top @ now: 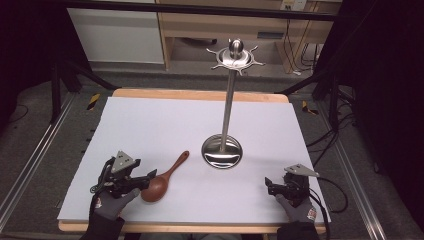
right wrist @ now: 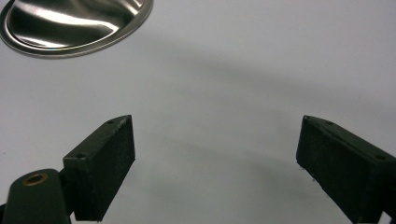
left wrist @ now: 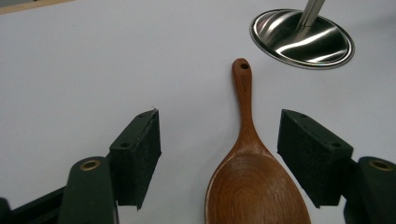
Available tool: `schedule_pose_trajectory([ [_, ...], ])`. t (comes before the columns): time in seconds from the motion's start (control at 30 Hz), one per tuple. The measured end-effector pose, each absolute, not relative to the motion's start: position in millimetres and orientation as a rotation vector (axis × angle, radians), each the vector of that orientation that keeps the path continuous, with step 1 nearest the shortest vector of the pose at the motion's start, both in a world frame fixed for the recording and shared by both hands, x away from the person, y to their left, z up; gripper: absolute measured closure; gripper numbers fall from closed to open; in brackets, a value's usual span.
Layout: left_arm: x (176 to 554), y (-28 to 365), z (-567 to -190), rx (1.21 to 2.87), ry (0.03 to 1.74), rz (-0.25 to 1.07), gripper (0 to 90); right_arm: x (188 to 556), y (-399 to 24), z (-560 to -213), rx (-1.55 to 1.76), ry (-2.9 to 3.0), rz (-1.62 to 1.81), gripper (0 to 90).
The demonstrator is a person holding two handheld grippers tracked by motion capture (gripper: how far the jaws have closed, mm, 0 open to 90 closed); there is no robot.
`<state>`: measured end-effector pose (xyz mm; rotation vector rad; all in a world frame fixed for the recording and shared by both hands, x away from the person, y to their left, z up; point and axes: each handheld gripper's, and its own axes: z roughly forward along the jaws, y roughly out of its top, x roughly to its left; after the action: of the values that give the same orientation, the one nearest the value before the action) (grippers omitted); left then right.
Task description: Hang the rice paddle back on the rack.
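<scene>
— What do you have in front of you, counted?

— One metal stand (top: 223,150) beyond your jaws, one wooden spoon (left wrist: 252,172), two grippers.

— Where is the spoon?

— Its bowl lies between the spread jaws of your left gripper (left wrist: 219,158), nearer the right one, untouched. Your right gripper (right wrist: 215,163) is spread too, over bare table.
</scene>
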<state>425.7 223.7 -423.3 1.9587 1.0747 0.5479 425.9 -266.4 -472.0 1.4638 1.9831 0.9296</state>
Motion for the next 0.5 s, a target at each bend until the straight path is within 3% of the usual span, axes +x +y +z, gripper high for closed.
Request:
schedule_pose_trajectory([
  [0.5, 436.4, 203.8, -415.0, 2.037, 1.025, 0.531, 30.1, 425.3, -265.1, -472.2, 1.453, 1.987, 0.921, 12.0],
])
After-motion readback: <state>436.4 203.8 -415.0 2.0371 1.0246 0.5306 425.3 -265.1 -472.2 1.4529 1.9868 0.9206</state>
